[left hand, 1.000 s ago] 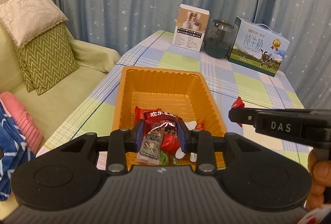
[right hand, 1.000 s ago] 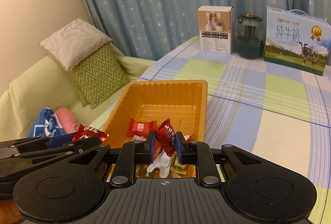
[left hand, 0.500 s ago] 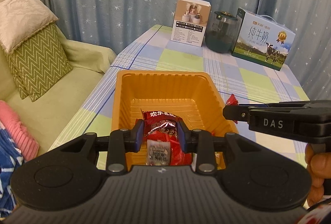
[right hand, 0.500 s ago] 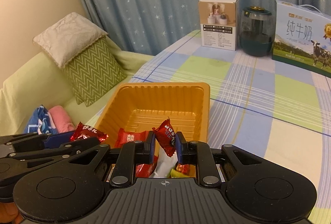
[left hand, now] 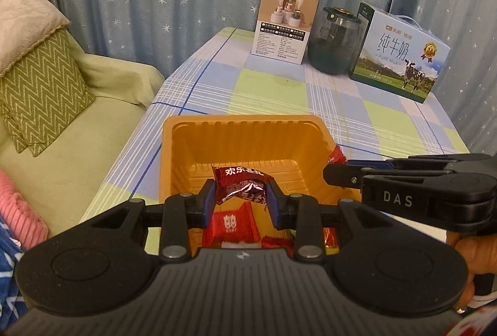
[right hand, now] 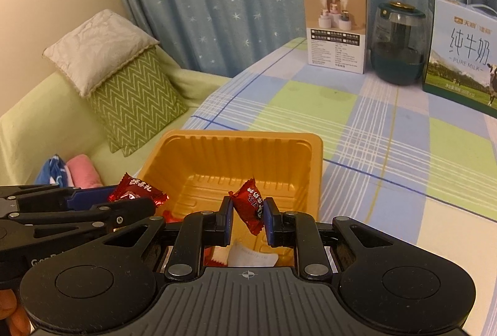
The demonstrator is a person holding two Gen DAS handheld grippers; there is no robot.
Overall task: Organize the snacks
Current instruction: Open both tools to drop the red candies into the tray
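An orange plastic tray [left hand: 183, 156] [right hand: 313, 168] sits on the checked tablecloth, its far half bare, with several wrapped snacks at its near end. My left gripper [left hand: 239, 205] is shut on a dark red foil snack packet [left hand: 242, 185] above the tray's near part. My right gripper [right hand: 248, 219] is shut on a small red wrapped candy [right hand: 248, 205] over the tray's near right. In the left wrist view the right gripper [left hand: 338, 176] reaches in from the right, candy [left hand: 337, 156] at its tip. In the right wrist view the left gripper [right hand: 136, 208] holds its packet [right hand: 136, 191] at the left.
At the table's far end stand a white product box [left hand: 284, 25], a dark glass jar [left hand: 337, 41] and a milk carton box [left hand: 400, 53]. A green sofa with cushions [left hand: 40, 81] lies left of the table. Blue starred curtains hang behind.
Both grippers have risen and pulled back toward the tray's near end, each still holding its snack. More of the tray's bare far half shows in front of them.
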